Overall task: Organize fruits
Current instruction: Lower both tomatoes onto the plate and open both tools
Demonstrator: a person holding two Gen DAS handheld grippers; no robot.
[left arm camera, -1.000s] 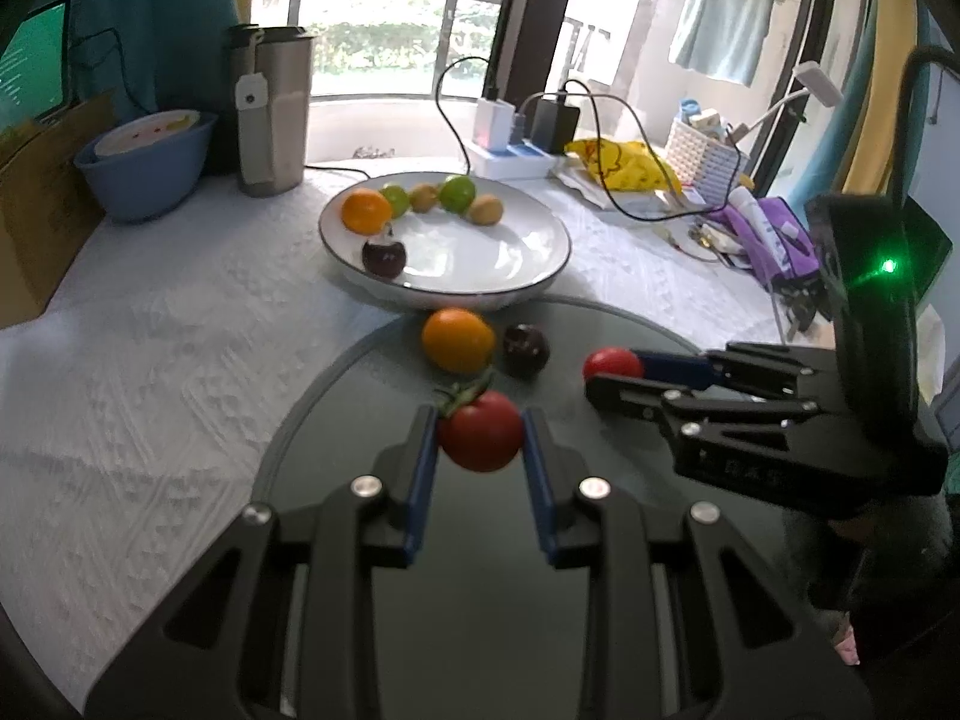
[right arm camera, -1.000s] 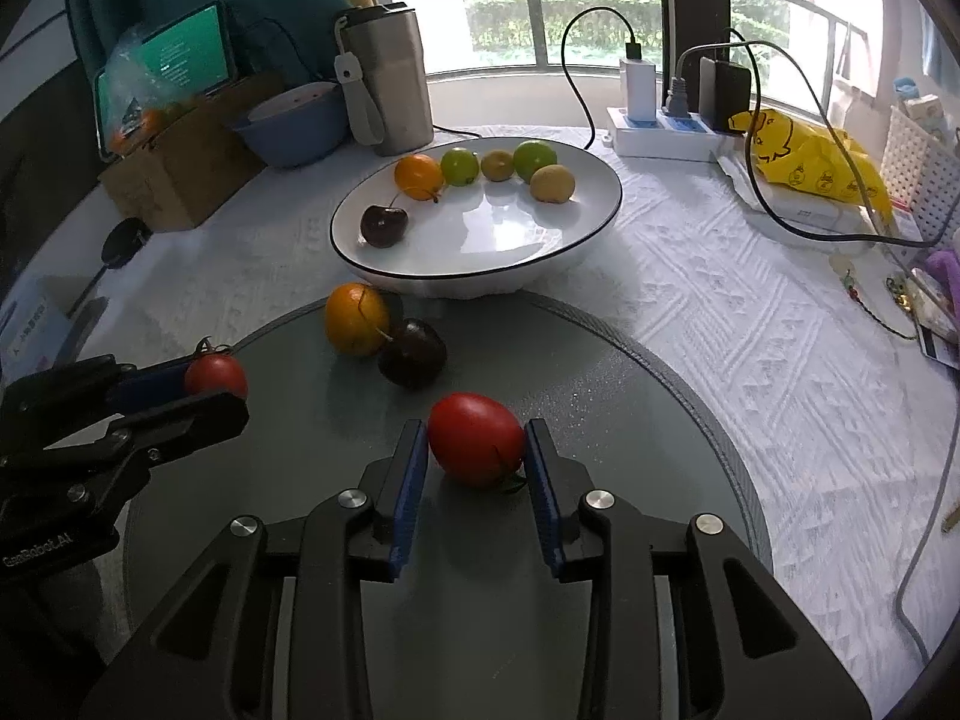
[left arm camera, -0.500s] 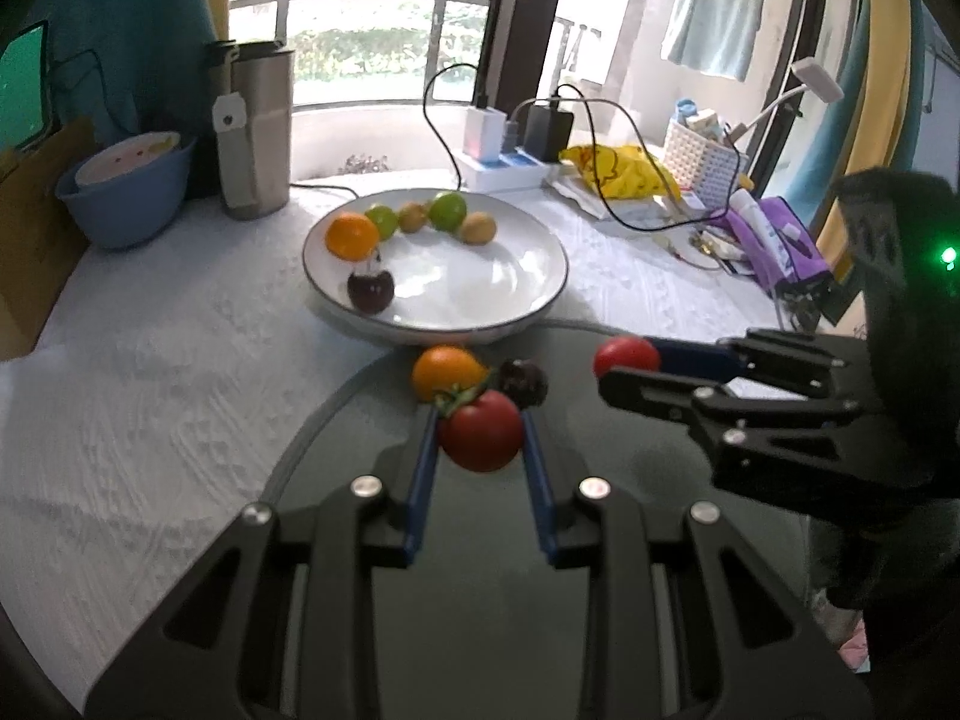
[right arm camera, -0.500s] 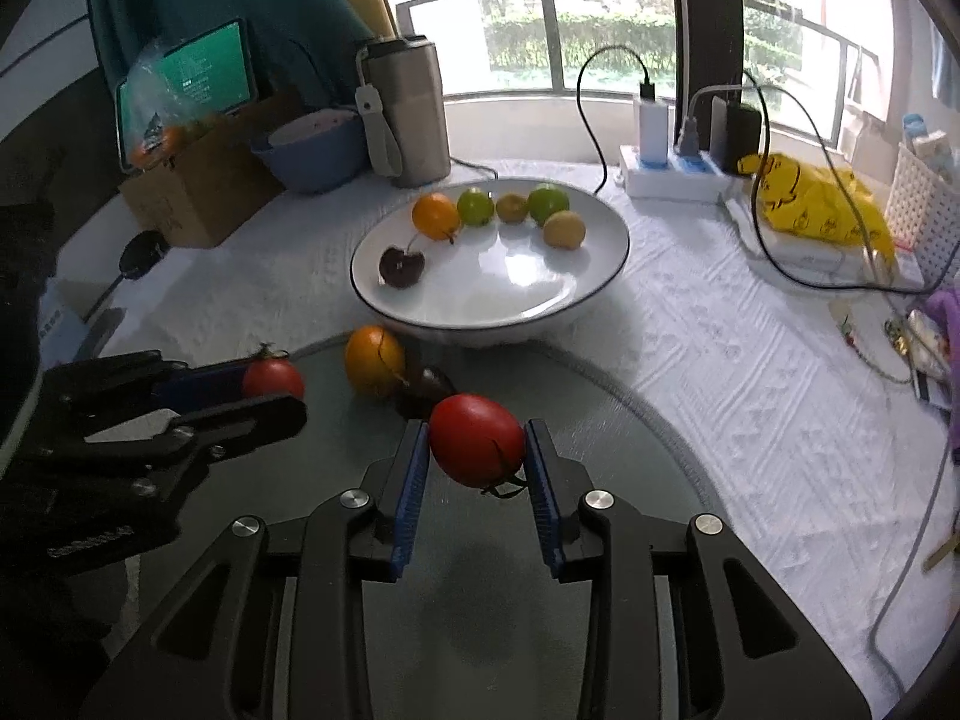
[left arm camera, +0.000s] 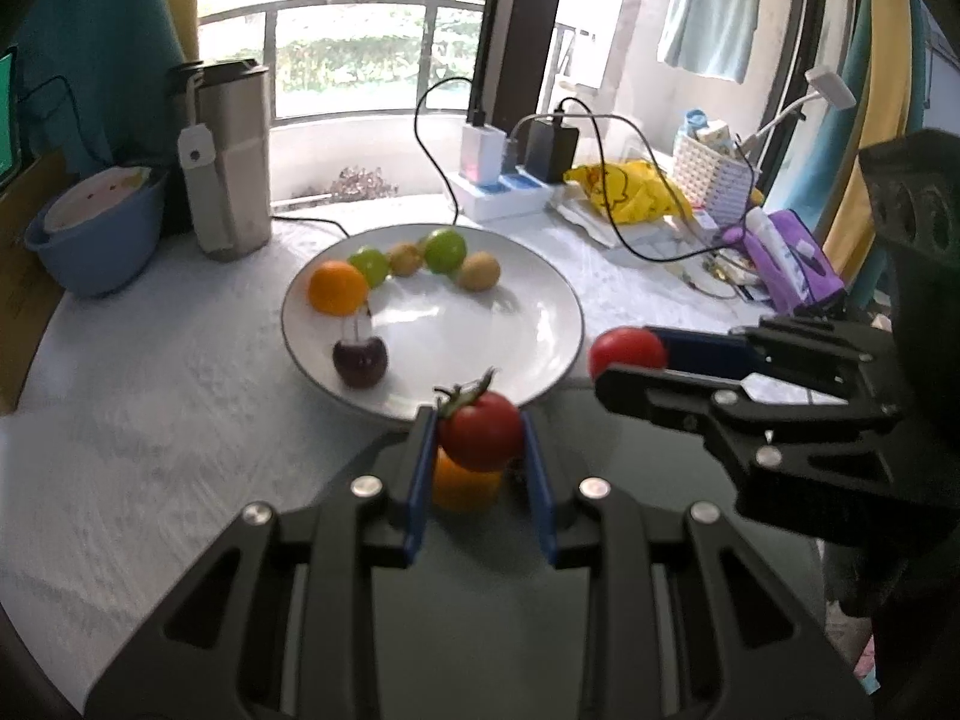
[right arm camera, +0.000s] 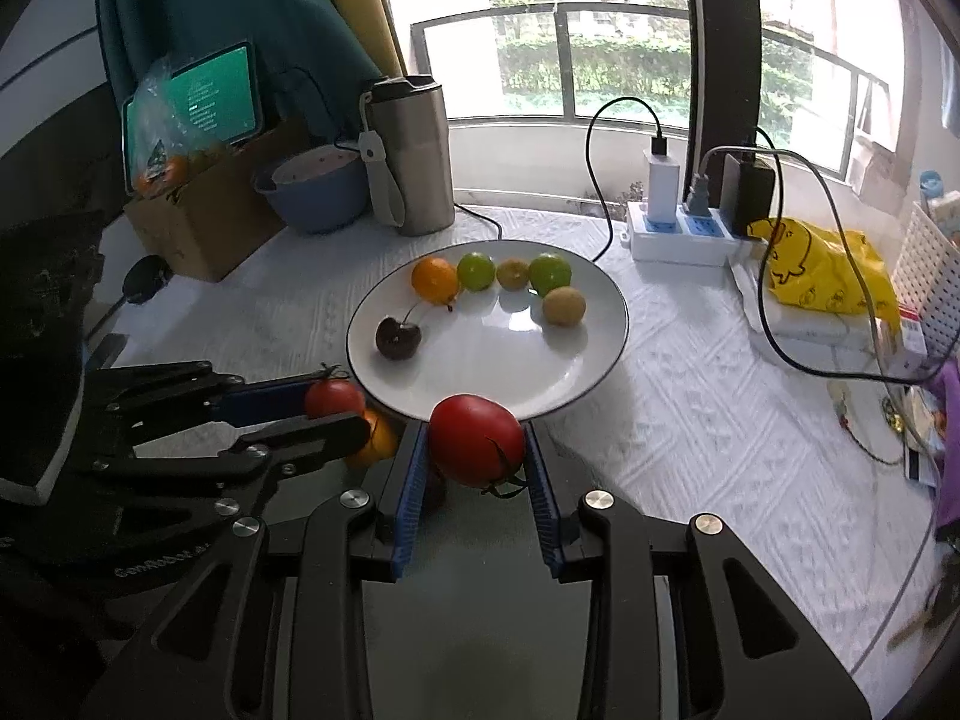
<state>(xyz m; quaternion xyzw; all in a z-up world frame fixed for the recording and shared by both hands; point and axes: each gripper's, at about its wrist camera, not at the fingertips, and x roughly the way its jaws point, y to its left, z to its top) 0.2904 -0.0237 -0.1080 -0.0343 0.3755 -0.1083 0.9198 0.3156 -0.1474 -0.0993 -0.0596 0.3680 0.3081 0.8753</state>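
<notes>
- Both grippers were clamped on fruit: the left gripper (left arm camera: 480, 444) held a stemmed tomato (left arm camera: 480, 439) between its blue pads, and the right gripper (right arm camera: 477, 450) pinched a larger red tomato (right arm camera: 476, 447), each raised just before the near rim of the plate.
- Beneath them lay a dark round mat (right arm camera: 480, 618) on the white tablecloth (right arm camera: 690, 420).
- The white plate (right arm camera: 540, 372) stood just beyond the mat, carrying an orange (right arm camera: 434, 280), two green fruits (right arm camera: 476, 271), two brownish fruits (right arm camera: 563, 305) and a dark cherry (right arm camera: 398, 337).
- A loose orange (left arm camera: 465, 483) sat on the mat, directly under the left gripper's tomato.
</notes>
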